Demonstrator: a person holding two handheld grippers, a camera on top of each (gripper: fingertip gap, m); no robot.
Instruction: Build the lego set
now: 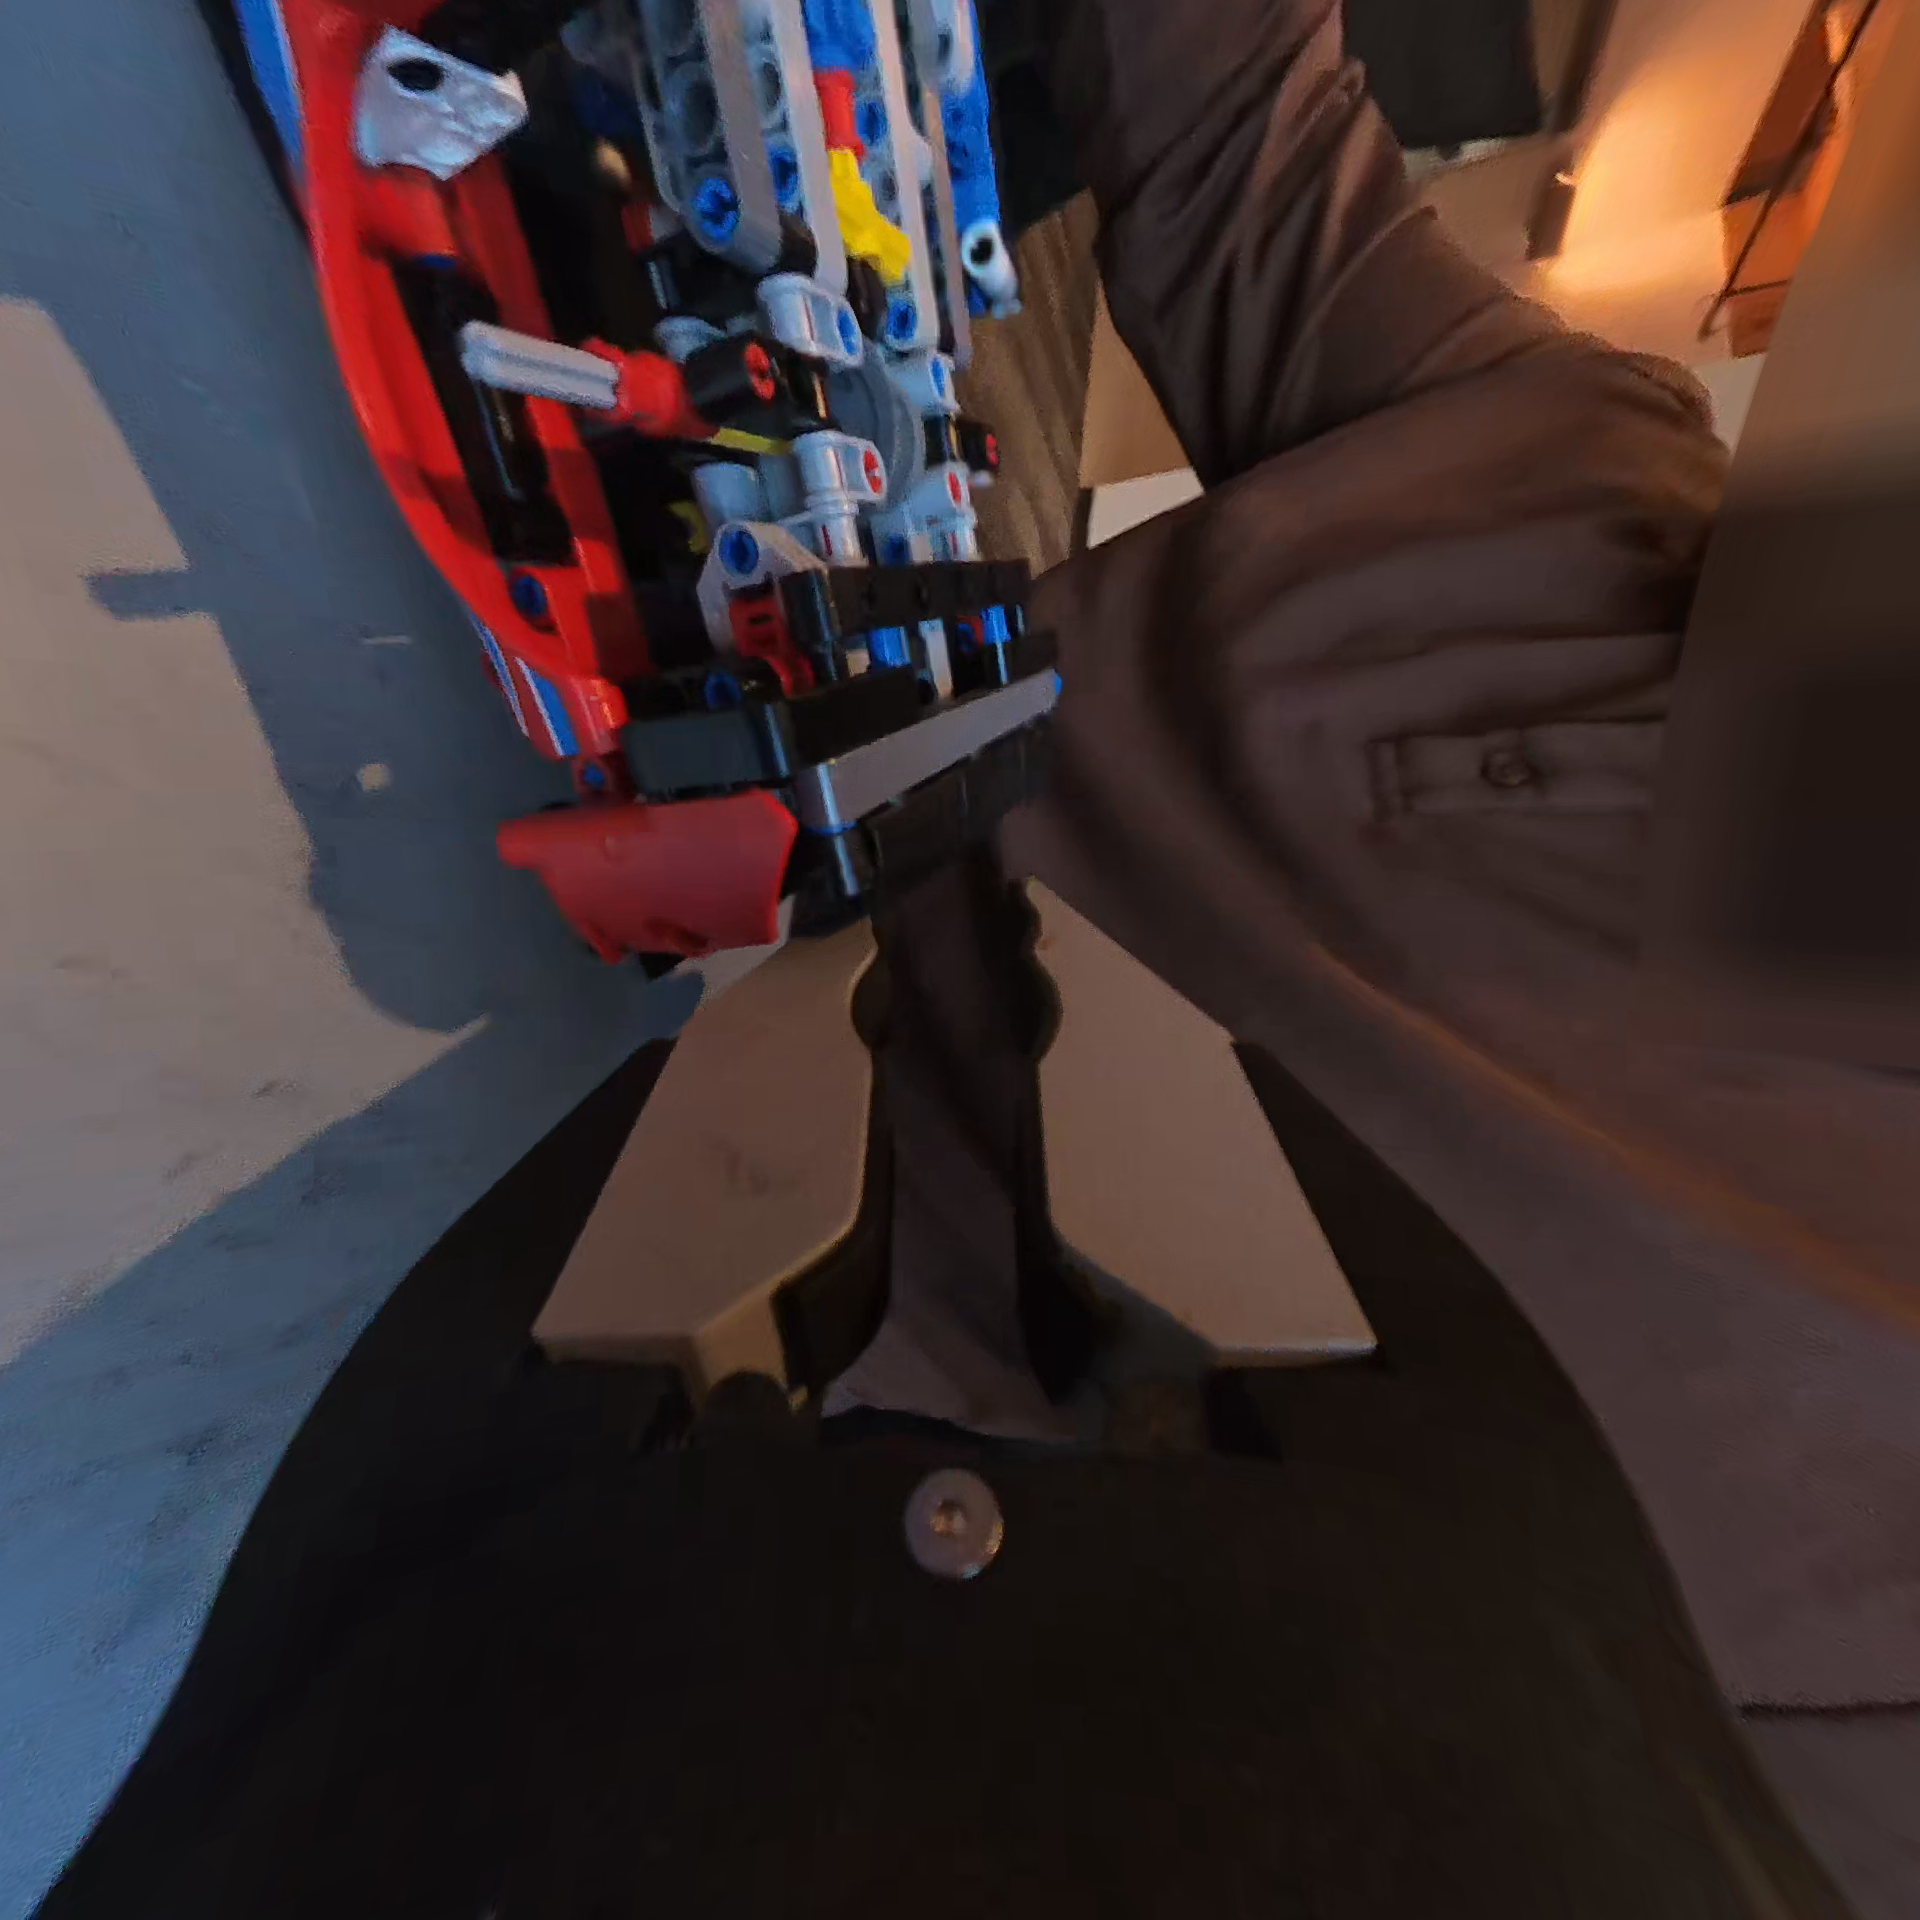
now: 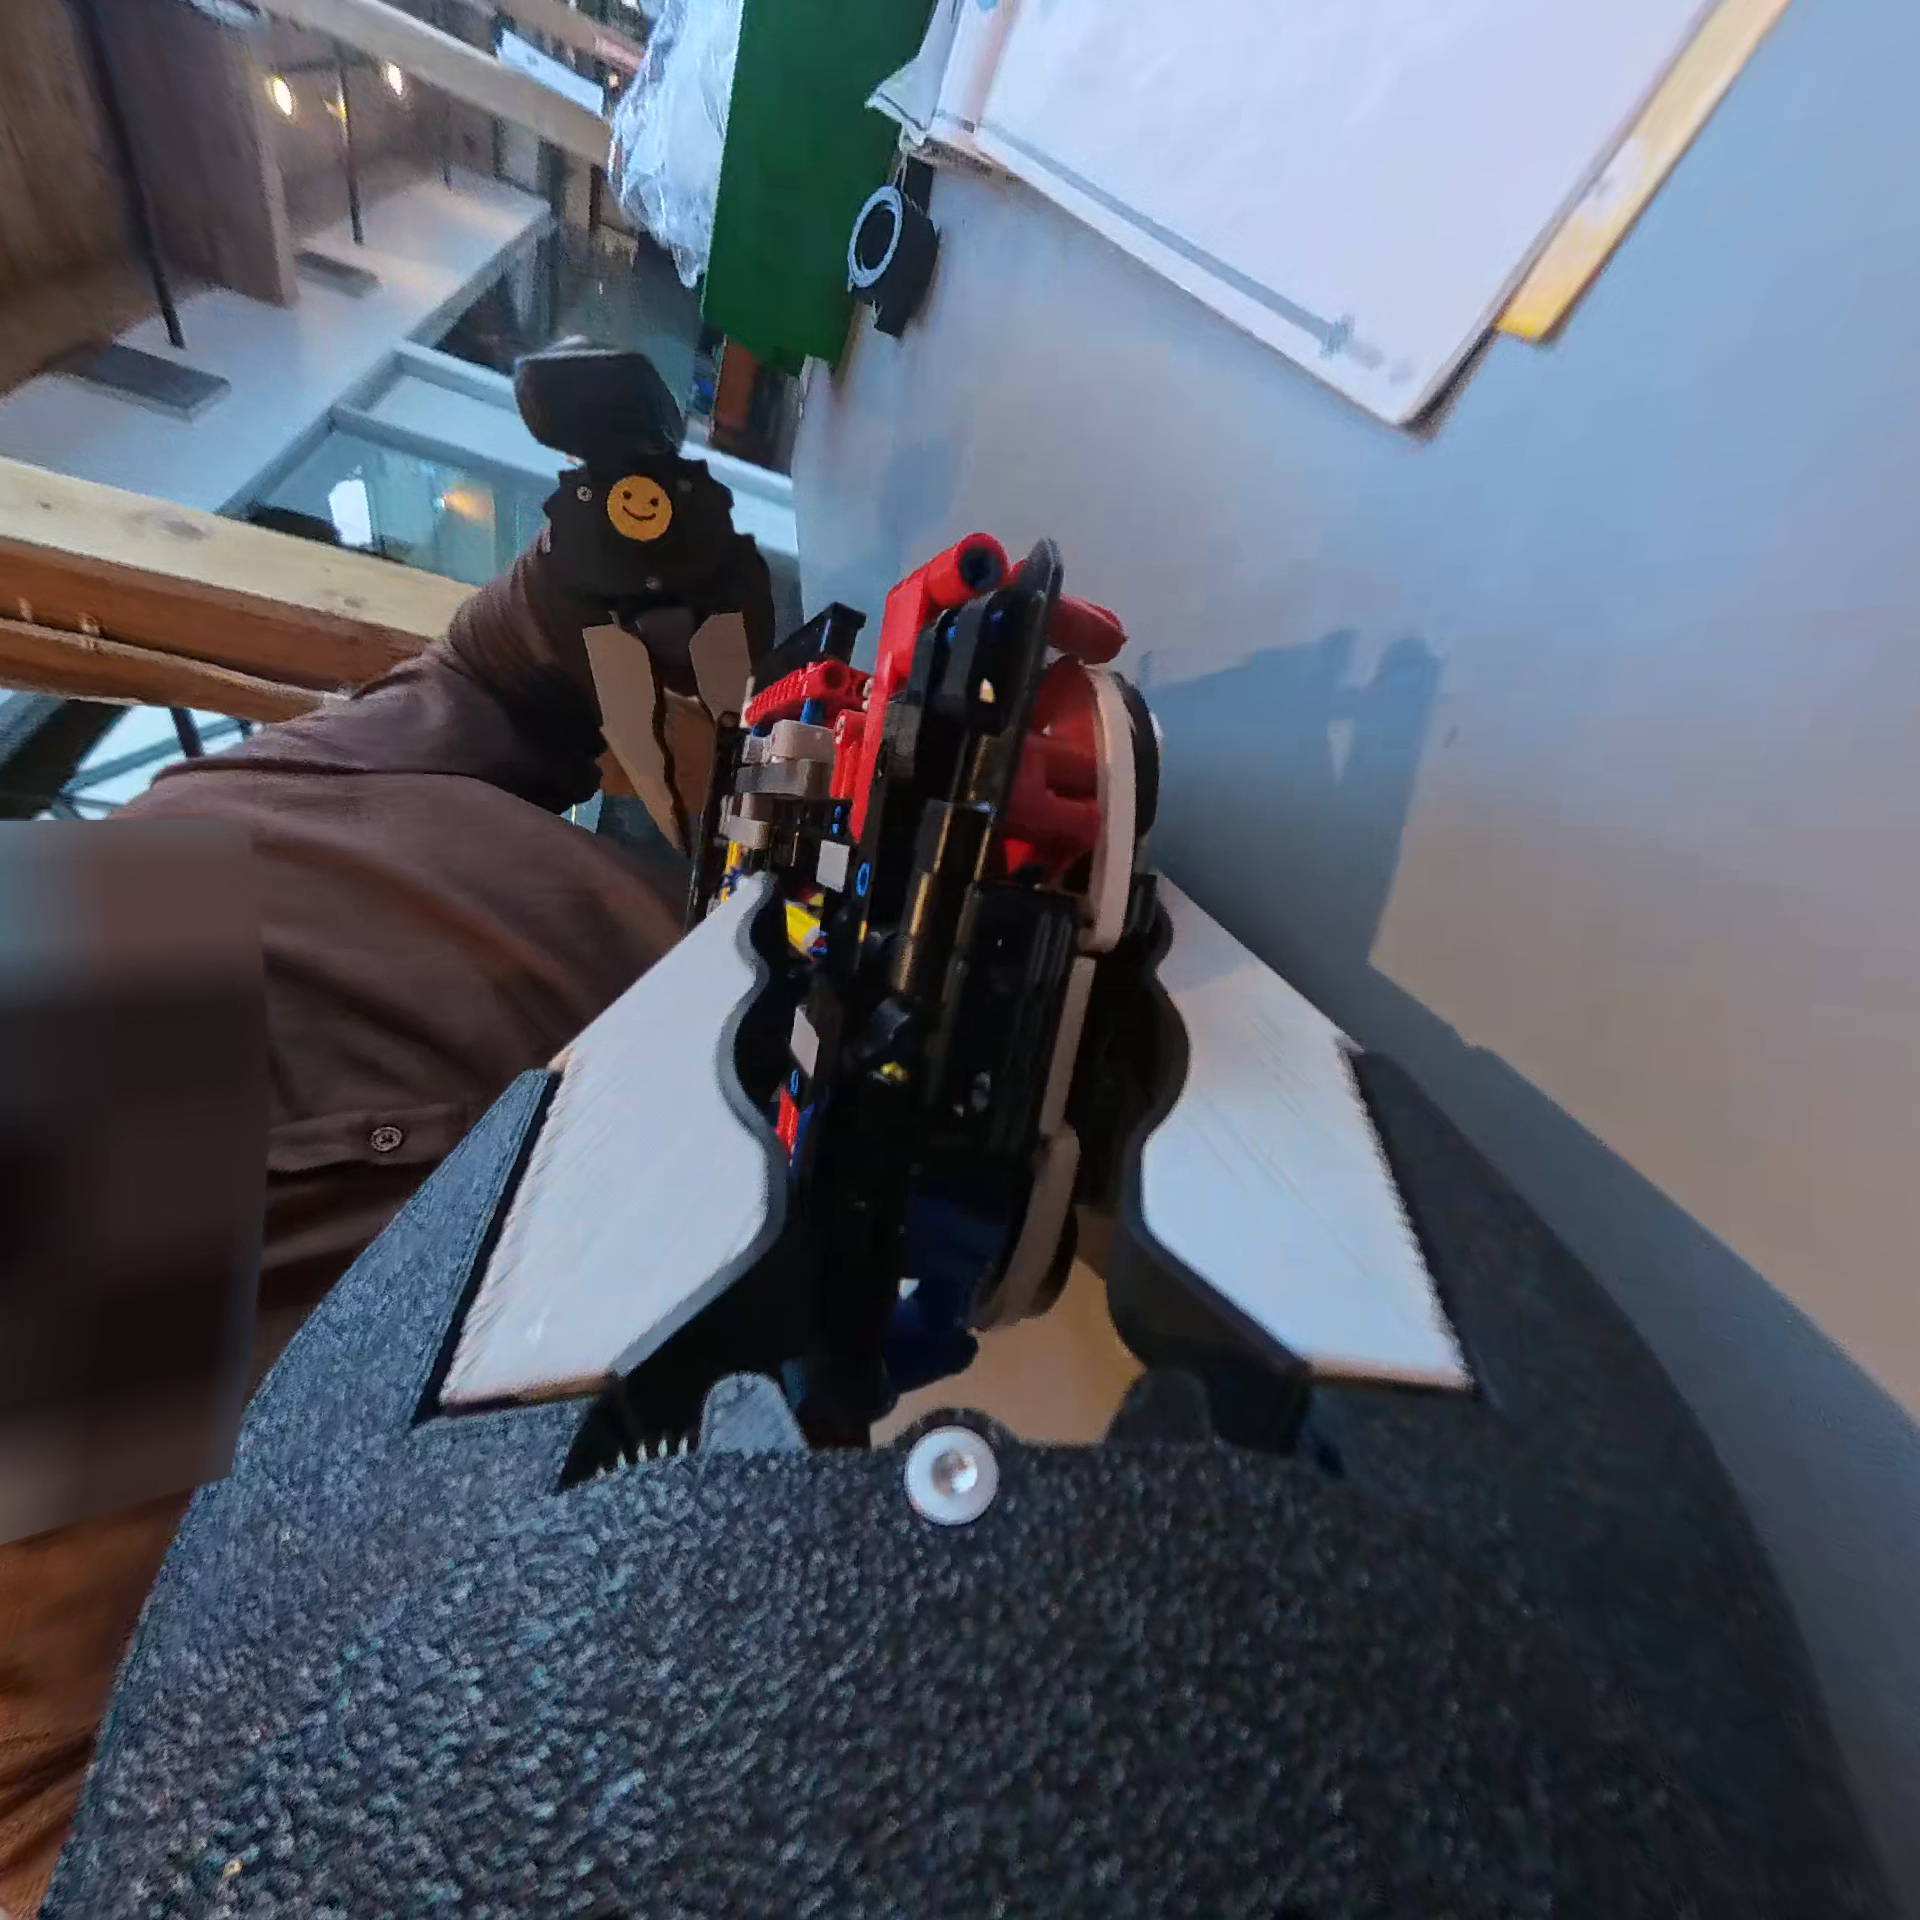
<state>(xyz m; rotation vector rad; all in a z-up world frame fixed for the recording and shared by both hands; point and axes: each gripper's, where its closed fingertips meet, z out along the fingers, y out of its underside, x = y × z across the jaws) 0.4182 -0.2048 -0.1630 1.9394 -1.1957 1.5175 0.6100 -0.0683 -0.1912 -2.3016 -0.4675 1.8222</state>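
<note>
Lego model, a red, black, grey and blue technic build, is held clear of the desk between the two tools, and much of it is hard to read. In the left wrist view its far end runs off the top edge and motion blur softens the pins and beams; its long axis runs away from the camera, a red panel at the near end. The left gripper has its fingers almost together, pinching the black bar at that near end; a brown sleeve covers the model's right side. In the right wrist view the right gripper has its fingers spread moderately, closed around the model's other end, whose lowest part is lost in shadow between them. The left gripper shows beyond, tips at the model's far edge.
</note>
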